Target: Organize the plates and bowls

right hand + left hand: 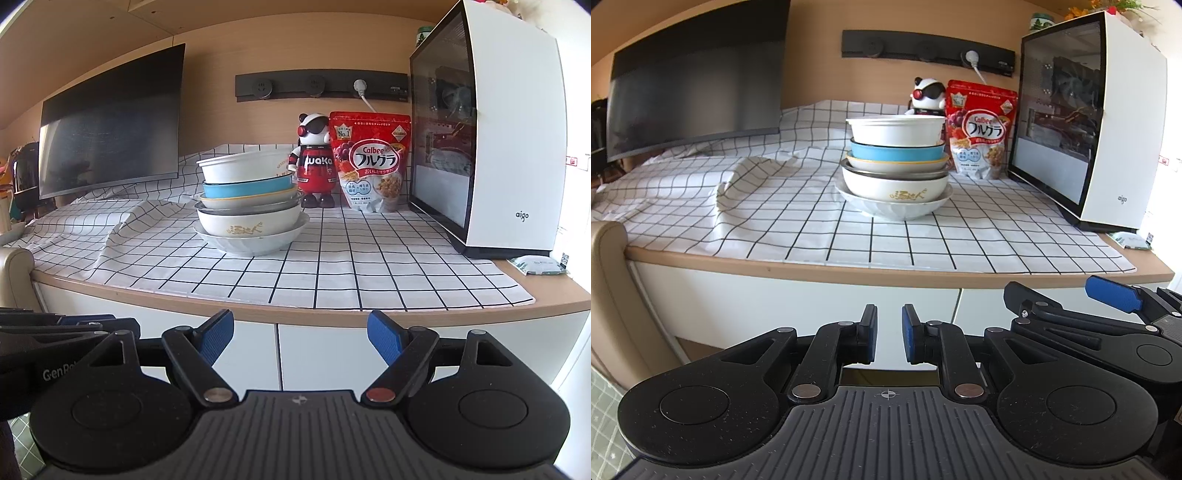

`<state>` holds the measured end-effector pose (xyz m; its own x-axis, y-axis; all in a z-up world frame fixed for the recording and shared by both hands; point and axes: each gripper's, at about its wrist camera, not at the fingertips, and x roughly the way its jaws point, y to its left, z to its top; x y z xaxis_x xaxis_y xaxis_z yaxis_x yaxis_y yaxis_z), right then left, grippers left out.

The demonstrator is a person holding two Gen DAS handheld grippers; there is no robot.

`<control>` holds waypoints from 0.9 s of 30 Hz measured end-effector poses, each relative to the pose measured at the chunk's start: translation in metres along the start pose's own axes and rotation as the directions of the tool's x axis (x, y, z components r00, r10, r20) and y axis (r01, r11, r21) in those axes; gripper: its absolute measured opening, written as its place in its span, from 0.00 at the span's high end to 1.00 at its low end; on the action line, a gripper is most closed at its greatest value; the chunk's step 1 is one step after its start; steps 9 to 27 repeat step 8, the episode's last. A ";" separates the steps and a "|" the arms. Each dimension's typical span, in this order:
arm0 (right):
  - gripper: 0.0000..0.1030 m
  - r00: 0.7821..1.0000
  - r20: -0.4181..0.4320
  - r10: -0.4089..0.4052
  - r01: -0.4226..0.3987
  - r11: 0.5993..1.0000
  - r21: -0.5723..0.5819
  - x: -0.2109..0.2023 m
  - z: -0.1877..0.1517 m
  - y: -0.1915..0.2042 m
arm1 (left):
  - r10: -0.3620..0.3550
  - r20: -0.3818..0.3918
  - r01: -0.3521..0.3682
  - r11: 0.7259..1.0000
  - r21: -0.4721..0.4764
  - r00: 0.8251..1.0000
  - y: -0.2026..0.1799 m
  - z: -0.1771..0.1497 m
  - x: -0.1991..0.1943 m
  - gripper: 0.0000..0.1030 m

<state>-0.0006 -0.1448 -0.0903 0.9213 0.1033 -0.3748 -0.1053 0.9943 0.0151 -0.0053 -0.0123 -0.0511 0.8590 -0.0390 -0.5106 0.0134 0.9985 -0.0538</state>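
A stack of bowls and plates stands on the checked tablecloth: a white bowl on top, a blue bowl under it, then a yellow-rimmed dish, a metal dish, a white bowl with gold writing and a wide white plate at the bottom. The stack also shows in the right wrist view. My left gripper is below the counter edge, nearly closed and empty. My right gripper is open and empty, also below the counter edge; it shows in the left wrist view at the right.
A white computer case stands at the right. A red cereal bag and a panda figure stand behind the stack. A dark monitor is at the left. The cloth is rucked up left of the stack. A beige chair stands at lower left.
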 end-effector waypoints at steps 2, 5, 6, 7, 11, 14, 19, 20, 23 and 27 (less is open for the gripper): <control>0.22 1.000 -0.002 0.001 -0.001 1.000 0.003 0.001 0.000 0.000 | -0.004 -0.002 0.004 1.000 -0.007 1.000 0.002 0.000 0.002 0.83; 0.22 1.000 -0.009 0.009 -0.009 1.000 0.011 0.004 0.001 0.001 | 0.007 -0.017 -0.007 1.000 -0.017 1.000 0.007 0.001 0.007 0.83; 0.22 1.000 -0.012 0.011 -0.011 1.000 0.015 0.006 0.001 0.002 | 0.004 -0.025 -0.005 1.000 -0.022 1.000 0.009 0.002 0.010 0.83; 0.22 1.000 -0.016 0.013 -0.013 1.000 0.018 0.008 0.001 0.003 | -0.001 -0.036 0.000 1.000 -0.028 0.999 0.012 0.003 0.012 0.83; 0.22 1.000 -0.020 0.016 -0.016 1.000 0.020 0.010 0.002 0.004 | -0.009 -0.052 0.007 0.999 -0.032 0.999 0.016 0.004 0.015 0.83; 0.22 1.000 -0.020 0.016 -0.016 1.000 0.020 0.010 0.002 0.004 | -0.009 -0.052 0.007 0.999 -0.032 0.999 0.016 0.004 0.015 0.83; 0.22 1.000 -0.020 0.016 -0.016 1.000 0.020 0.010 0.002 0.004 | -0.009 -0.052 0.007 0.999 -0.032 0.999 0.016 0.004 0.015 0.83; 0.22 1.000 -0.020 0.016 -0.016 1.000 0.020 0.010 0.002 0.004 | -0.009 -0.052 0.007 0.999 -0.032 0.999 0.016 0.004 0.015 0.83; 0.22 1.000 -0.020 0.016 -0.016 1.000 0.020 0.010 0.002 0.004 | -0.009 -0.052 0.007 0.999 -0.032 0.999 0.016 0.004 0.015 0.83; 0.22 1.000 -0.020 0.016 -0.016 1.000 0.020 0.010 0.002 0.004 | -0.009 -0.052 0.007 0.999 -0.032 0.999 0.016 0.004 0.015 0.83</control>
